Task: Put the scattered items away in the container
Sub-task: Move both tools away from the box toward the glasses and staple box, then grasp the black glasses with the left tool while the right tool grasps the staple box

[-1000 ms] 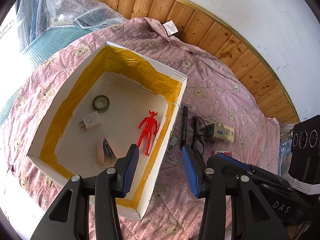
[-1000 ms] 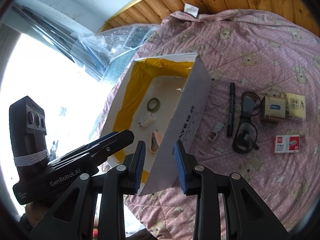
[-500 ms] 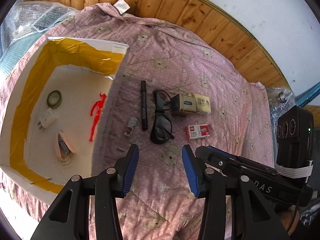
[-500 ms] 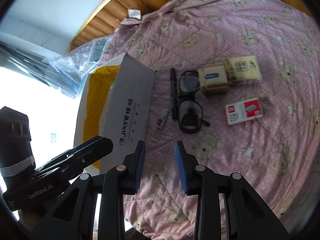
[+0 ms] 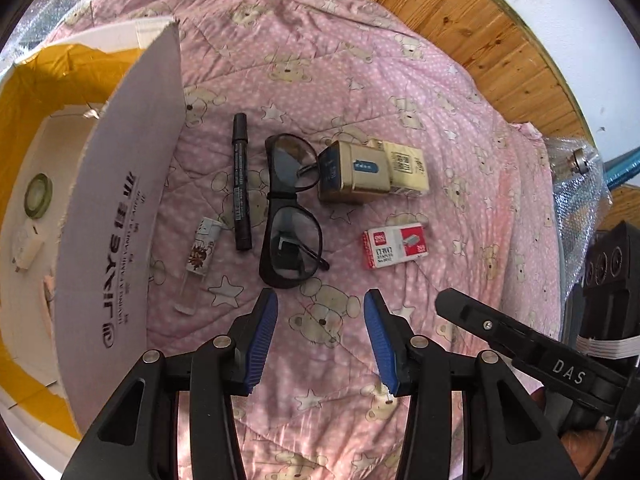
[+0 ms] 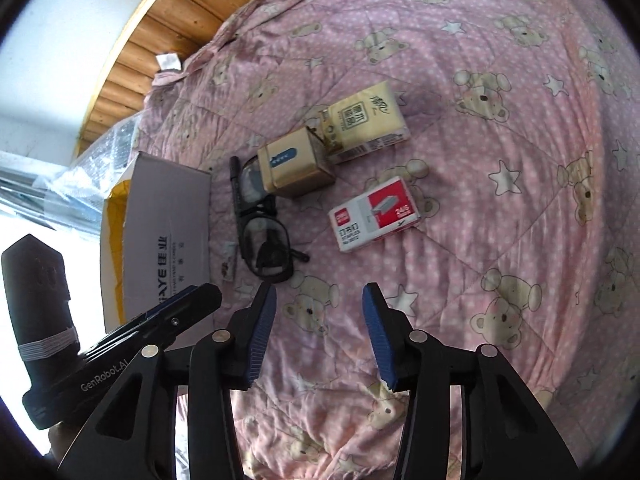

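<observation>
The white cardboard box [image 5: 116, 216] with yellow tape inside stands at the left; its wall [image 6: 168, 224] also shows in the right wrist view. On the pink quilt lie a black marker [image 5: 241, 176], black glasses [image 5: 290, 208] [image 6: 262, 236], a gold box [image 5: 354, 172] [image 6: 294, 170], a cream tissue pack [image 5: 406, 166] [image 6: 366, 122], a red-and-white staple box [image 5: 395, 246] [image 6: 374, 212] and a small lighter [image 5: 198, 258] [image 6: 229, 266]. My left gripper [image 5: 320, 336] hangs open just short of the glasses. My right gripper [image 6: 318, 332] is open too, below the staple box.
Inside the box lie a tape roll [image 5: 38, 196] and a white plug [image 5: 26, 246]. Bubble wrap [image 5: 576, 184] sits at the quilt's right edge. A wooden floor [image 5: 492, 44] and white wall lie beyond. Bare quilt [image 6: 500, 280] stretches to the right of the items.
Both grippers have swung from over the box to the scattered items on the quilt and come closer to them. Both stay open and empty, the right one now wider.
</observation>
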`<control>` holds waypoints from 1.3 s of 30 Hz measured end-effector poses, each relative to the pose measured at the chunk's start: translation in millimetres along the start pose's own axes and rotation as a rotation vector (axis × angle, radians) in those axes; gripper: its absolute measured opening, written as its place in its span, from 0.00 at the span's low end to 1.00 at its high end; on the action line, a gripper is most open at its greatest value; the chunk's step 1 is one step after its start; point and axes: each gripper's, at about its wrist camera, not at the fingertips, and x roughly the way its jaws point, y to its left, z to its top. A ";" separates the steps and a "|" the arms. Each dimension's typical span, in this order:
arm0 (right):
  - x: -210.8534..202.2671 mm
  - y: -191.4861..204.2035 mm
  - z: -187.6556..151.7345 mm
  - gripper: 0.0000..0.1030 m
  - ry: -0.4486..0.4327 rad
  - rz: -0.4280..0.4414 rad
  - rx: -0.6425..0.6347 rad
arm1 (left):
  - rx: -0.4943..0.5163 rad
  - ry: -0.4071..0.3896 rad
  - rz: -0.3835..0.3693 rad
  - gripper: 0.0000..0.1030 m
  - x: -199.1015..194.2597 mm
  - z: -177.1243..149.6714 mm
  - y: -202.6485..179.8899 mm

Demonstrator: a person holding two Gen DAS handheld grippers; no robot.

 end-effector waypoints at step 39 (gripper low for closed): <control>62.0 0.7 39.8 0.40 0.007 -0.198 0.051 | -0.043 0.031 0.003 0.28 59.8 51.6 26.8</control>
